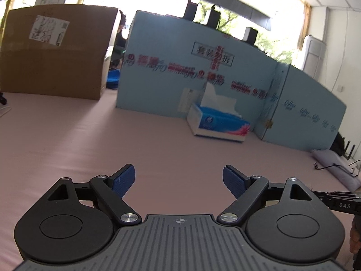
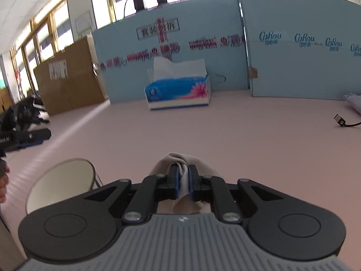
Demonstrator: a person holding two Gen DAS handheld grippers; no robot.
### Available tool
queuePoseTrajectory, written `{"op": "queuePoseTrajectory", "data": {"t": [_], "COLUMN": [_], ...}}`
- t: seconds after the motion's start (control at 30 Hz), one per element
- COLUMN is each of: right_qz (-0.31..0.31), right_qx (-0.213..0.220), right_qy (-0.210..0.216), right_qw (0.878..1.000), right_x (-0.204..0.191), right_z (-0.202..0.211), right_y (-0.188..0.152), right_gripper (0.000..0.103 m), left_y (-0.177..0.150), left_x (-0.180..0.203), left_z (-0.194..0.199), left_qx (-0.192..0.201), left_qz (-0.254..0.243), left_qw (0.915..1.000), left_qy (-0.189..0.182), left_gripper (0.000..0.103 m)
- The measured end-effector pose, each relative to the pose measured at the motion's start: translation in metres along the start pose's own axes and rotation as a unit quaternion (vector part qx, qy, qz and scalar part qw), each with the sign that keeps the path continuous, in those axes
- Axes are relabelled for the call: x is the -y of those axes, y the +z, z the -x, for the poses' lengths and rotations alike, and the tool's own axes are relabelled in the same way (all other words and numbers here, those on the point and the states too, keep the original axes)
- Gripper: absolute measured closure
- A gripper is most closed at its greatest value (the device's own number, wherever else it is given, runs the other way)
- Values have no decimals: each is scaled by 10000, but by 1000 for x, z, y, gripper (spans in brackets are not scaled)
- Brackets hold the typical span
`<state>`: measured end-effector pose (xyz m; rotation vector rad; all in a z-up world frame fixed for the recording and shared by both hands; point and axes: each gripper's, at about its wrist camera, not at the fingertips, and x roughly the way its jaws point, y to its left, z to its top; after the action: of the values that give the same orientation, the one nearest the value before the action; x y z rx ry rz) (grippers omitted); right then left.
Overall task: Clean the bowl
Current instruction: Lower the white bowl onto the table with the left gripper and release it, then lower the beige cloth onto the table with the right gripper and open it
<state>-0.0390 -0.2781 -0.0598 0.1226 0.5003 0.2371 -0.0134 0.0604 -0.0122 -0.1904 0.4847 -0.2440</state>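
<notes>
In the right wrist view my right gripper [image 2: 183, 174] is shut on a crumpled white tissue [image 2: 178, 160], which bulges out ahead of and below the blue pads. A pale bowl [image 2: 61, 180] with a cream inside sits on the pink table just left of that gripper, partly hidden by its body. In the left wrist view my left gripper [image 1: 179, 177] is open and empty above the bare pink table [image 1: 112, 146]. The bowl does not show in that view.
A blue tissue box [image 2: 178, 92] with a tissue sticking up stands at the back by a light blue cardboard wall [image 2: 293, 63]; it also shows in the left wrist view [image 1: 218, 122]. A brown carton [image 1: 54, 52] stands at the back left. A black cable plug [image 2: 339, 119] lies at the right.
</notes>
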Motion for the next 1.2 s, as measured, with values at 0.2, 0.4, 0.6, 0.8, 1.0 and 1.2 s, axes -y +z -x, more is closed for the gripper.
{"op": "queuePoseTrajectory", "data": {"t": [0.2, 0.4, 0.6, 0.8, 1.0, 1.2], "right_qz": [90, 101, 222, 270, -29, -380], "right_qx": [-179, -186, -100, 294, 992, 948], "right_qy": [-127, -262, -340, -452, -1043, -1575], "right_qw": [9997, 9994, 9991, 9982, 9896, 9822], "right_x": [-3, -5, -4, 0, 18, 40], "right_z": [-1, 6, 20, 41, 60, 54], "right_y": [-11, -15, -15, -11, -4, 0], "right_gripper": [81, 51, 33, 22, 0, 0], "left_y": [-5, -9, -11, -7, -4, -1], "left_x": [3, 6, 12, 14, 13, 12], "left_z": [-13, -14, -8, -3, -2, 0], "left_qx": [-227, -353, -319, -270, -206, -142], "left_qz": [5, -133, -275, -332, -318, -304], "left_qw": [9996, 9986, 9983, 9976, 9959, 9935], "left_qy": [189, 365, 409, 552, 821, 1089], "left_gripper": [13, 10, 0, 0, 0, 0]}}
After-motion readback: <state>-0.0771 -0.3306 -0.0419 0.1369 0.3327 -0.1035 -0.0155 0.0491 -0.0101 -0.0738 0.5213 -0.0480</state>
